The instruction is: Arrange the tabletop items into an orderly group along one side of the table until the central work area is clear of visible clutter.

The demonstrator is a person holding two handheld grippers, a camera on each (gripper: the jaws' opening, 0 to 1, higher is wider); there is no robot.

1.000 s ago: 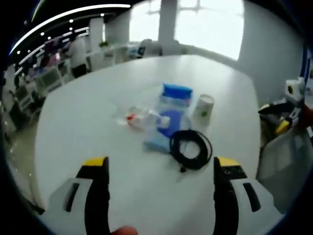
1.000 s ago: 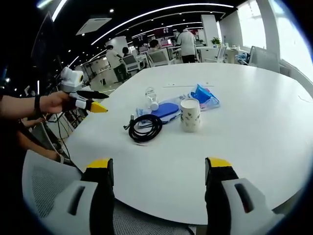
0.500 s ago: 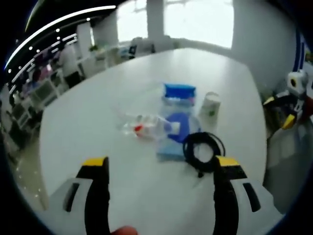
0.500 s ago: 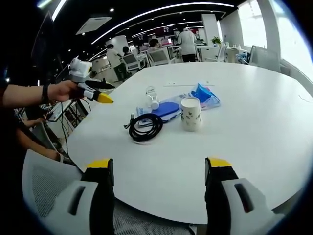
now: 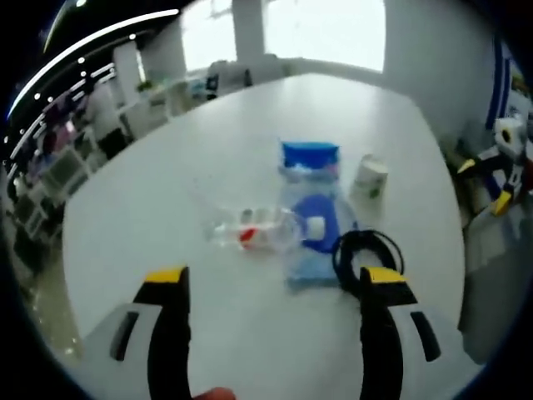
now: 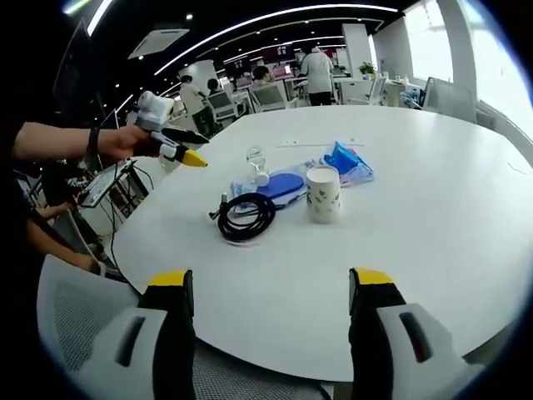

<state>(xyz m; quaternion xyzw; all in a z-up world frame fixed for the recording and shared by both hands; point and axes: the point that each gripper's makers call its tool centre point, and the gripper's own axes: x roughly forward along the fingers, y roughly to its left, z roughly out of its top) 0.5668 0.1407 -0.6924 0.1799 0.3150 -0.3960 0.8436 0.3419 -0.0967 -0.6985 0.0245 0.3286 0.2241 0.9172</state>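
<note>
Right gripper view: white round table, open-plan office behind.

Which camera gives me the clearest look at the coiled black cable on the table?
The right gripper view: the coiled black cable lies whole and sharp on the white table, in front of the paper cup. In the left gripper view the cable is blurred and partly hidden behind that gripper's jaw.
</note>
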